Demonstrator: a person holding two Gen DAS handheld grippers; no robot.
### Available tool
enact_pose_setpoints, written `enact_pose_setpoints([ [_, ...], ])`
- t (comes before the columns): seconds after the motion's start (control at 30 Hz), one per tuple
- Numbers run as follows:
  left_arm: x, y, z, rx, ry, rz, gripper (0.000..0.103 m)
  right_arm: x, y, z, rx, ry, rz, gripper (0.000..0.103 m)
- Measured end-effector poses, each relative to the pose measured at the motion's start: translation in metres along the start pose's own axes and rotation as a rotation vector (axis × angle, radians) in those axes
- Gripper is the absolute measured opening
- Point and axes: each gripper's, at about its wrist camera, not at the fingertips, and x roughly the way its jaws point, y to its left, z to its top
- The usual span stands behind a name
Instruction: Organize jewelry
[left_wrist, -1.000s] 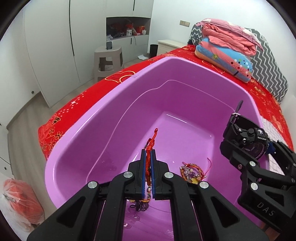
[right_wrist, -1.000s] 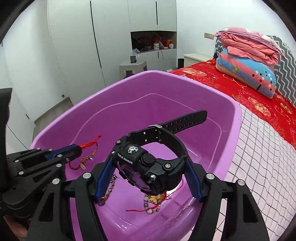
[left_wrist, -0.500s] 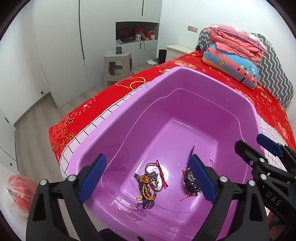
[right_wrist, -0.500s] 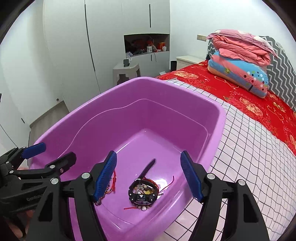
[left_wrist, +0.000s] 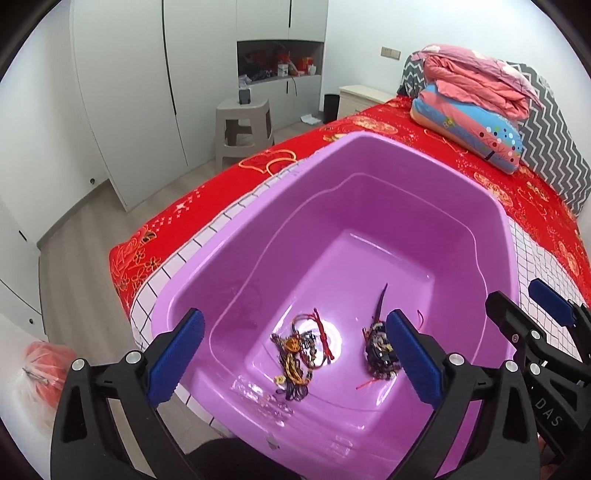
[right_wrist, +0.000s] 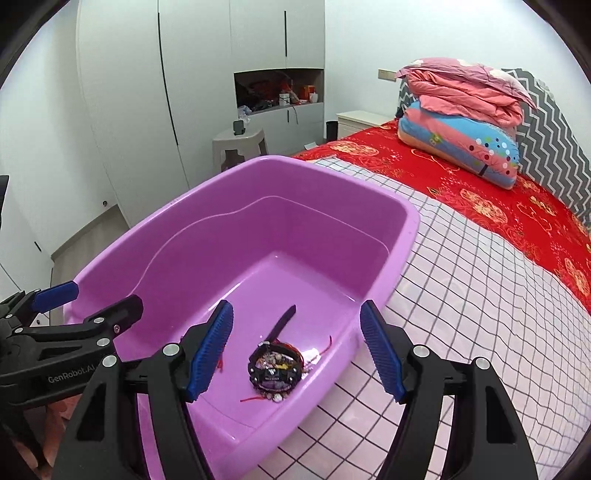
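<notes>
Down on the glossy floor of the purple tub (left_wrist: 369, 206) lie two little heaps of jewelry: a tangle of red cord bracelets (left_wrist: 303, 349) with gold and dark beads, loose and stringy, and just to its right a chunky black watch (right_wrist: 275, 371), lying face-up on more beaded strands, its ribbed strap poking out straight toward the tub's far wall. Red thread ends curl out from under the watch case. Both heaps sit near the tub's near wall, close to each other but apart. Above them hangs the left gripper (left_wrist: 291, 360), jaws spread wide, its blue ridged pads (left_wrist: 175, 356) holding nothing; the right one of its pads partly covers the watch in the left wrist view. Alongside it the right gripper (right_wrist: 295, 354) is likewise splayed wide and empty, poised over the watch, its blue pads (right_wrist: 380, 352) grooved like file teeth. Black angular arms with silver bolts frame both views. That tub is smooth moulded plastic, rounded at the corners, with a stepped ridge along its inner wall, and it rests on a white sheet with a thin black grid (right_wrist: 461, 314). Beyond that runs a red bedspread (right_wrist: 480, 192) with gold patterns, folded pink and blue quilts (right_wrist: 461, 122), and a grey plastic stool (left_wrist: 243, 125) by white wardrobes.
</notes>
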Motion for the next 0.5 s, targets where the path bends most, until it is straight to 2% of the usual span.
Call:
enact_pose_setpoints([
  [0.5,-0.031,-0.009,0.000,0.009,-0.001,0.026,0.097,-0.028,0.001,-0.003,0.011,0.018,-0.021,0.068],
])
